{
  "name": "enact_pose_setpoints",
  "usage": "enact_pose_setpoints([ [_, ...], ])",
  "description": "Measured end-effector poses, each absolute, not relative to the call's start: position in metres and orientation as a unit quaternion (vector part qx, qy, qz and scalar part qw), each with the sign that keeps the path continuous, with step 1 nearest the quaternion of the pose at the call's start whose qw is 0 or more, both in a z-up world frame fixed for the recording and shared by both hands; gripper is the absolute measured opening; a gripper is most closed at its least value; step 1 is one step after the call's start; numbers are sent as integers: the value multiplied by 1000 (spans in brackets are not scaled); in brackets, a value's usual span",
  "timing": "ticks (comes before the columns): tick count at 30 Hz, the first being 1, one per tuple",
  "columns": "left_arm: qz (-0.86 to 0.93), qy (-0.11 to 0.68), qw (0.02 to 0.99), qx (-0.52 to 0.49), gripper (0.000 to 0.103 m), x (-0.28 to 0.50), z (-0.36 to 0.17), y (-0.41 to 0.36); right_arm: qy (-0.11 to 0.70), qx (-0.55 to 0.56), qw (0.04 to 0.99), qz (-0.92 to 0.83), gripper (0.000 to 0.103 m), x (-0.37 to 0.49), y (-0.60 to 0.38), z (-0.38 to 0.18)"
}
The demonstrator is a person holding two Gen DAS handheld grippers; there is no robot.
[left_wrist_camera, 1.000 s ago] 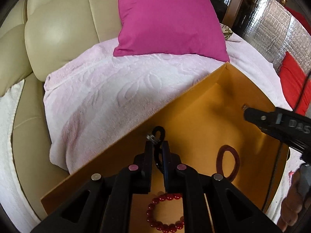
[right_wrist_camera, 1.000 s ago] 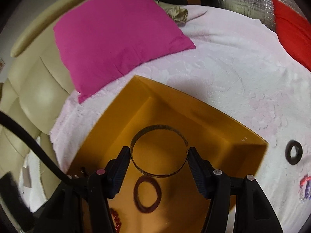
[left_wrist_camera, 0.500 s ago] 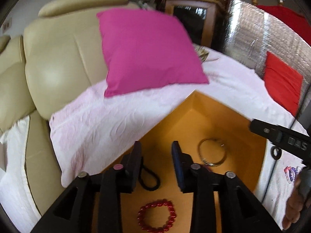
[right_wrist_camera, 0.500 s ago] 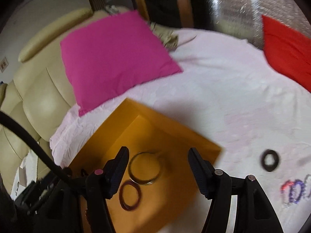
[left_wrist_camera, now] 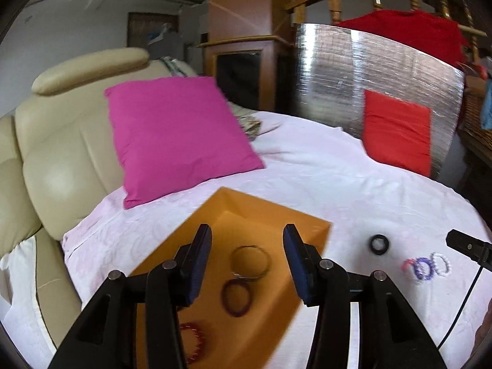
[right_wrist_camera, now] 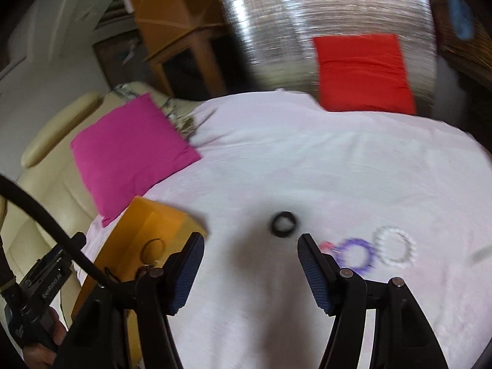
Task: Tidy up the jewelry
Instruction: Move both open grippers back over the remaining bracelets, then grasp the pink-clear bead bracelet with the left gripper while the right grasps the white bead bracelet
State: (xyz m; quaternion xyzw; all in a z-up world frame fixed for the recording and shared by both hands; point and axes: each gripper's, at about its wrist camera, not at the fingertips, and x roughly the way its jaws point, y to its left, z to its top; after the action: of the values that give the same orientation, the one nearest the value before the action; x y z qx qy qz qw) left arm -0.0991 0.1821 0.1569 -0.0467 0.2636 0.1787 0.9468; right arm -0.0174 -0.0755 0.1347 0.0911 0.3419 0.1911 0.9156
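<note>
Lying flat in the orange tray [left_wrist_camera: 295, 224]: silver bangle [left_wrist_camera: 250, 259], maroon band [left_wrist_camera: 236, 296]; left gripper [left_wrist_camera: 247, 253], right gripper [right_wrist_camera: 250, 259] both agape, empty.

White lettering "GenRobot.AI" runs along the black body of the left hand-held gripper [right_wrist_camera: 46, 286].

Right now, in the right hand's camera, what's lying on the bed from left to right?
Orange tray → black ring → purple bracelet → white bracelet.
</note>
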Motion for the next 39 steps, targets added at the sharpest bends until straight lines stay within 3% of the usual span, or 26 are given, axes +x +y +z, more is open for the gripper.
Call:
enact_pose_setpoints([
  [19, 109, 280, 954, 10, 50, -75, 147, 72, 354, 168, 914, 104, 67, -30, -201, 97],
  [22, 84, 303, 949, -2, 63, -65, 135, 57, 363, 174, 910, 93, 67, -30, -218, 89],
  [31, 26, 419, 907, -22, 63, -29, 77, 26, 397, 233, 885, 75, 65, -25, -265, 71],
  [39, -4, 446, 895, -9, 63, -22, 54, 14, 417, 225, 878, 67, 56, -5, -264, 51],
])
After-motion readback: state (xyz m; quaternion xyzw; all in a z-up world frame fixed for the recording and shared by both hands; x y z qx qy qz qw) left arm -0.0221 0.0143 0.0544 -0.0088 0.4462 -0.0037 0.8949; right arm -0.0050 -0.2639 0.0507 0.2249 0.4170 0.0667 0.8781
